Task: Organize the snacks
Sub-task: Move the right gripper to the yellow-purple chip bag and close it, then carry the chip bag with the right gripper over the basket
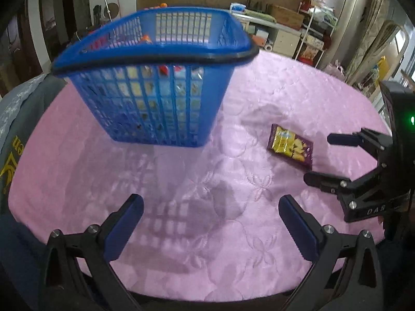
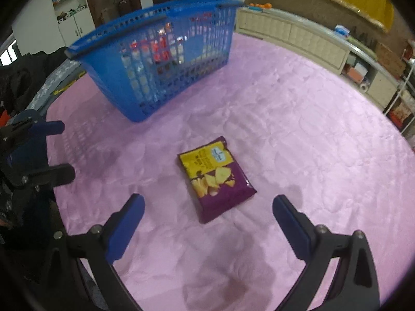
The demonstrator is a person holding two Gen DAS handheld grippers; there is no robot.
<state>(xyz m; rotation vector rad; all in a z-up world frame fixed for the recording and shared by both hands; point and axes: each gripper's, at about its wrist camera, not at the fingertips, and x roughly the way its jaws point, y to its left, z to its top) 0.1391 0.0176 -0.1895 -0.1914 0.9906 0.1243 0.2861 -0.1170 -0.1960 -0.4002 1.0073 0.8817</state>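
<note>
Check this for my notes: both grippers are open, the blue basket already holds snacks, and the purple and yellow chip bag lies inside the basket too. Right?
One thing is off: the chip bag lies on the pink cover, apart from the blue basket, ahead of the right gripper, as the right wrist view shows. The rest stands; the left gripper is open too.

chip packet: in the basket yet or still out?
Out. The chip packet lies flat on the pink cover, apart from the blue basket, ahead of the open right gripper.
</note>
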